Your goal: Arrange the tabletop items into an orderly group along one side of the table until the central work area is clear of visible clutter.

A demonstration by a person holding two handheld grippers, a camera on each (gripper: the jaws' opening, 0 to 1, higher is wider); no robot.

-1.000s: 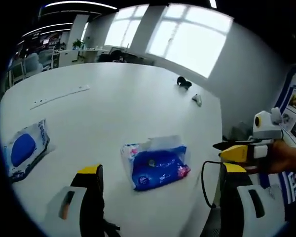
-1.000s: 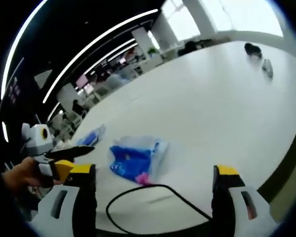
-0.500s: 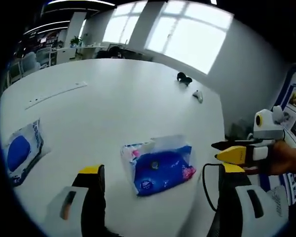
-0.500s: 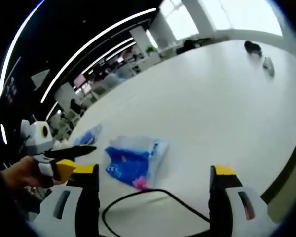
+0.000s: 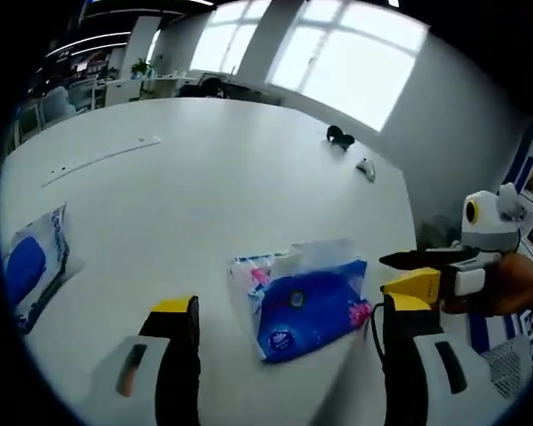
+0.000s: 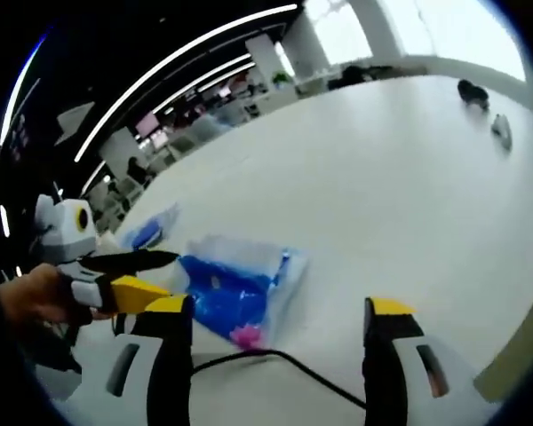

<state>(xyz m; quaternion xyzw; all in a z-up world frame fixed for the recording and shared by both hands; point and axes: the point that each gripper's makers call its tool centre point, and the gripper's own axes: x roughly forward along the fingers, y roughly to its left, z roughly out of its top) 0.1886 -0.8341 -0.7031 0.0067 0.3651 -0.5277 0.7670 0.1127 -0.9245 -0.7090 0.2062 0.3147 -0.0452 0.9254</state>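
Note:
A blue tissue pack (image 5: 306,297) with clear wrap lies on the white table (image 5: 213,195), near its edge. My left gripper (image 5: 289,304) is open, its yellow-tipped jaws standing either side of the pack and short of it. My right gripper (image 5: 417,273), held in a hand, comes in from the right beside the pack. In the right gripper view the same pack (image 6: 231,288) lies just ahead of my open right gripper (image 6: 277,306), and the left gripper (image 6: 129,275) enters from the left. A second blue pack (image 5: 22,266) (image 6: 151,232) lies farther off.
A small dark object (image 5: 340,136) (image 6: 473,90) and a small grey one (image 5: 366,167) (image 6: 502,130) lie far across the table. A long white strip (image 5: 98,160) lies at the far left. A black cable (image 6: 275,364) loops between the right jaws. The table edge runs close on the right.
Both grippers have come closer to the blue tissue pack, which now looks larger between the jaws. Each pair of jaws stands slightly narrower, still open. The pack itself has not moved.

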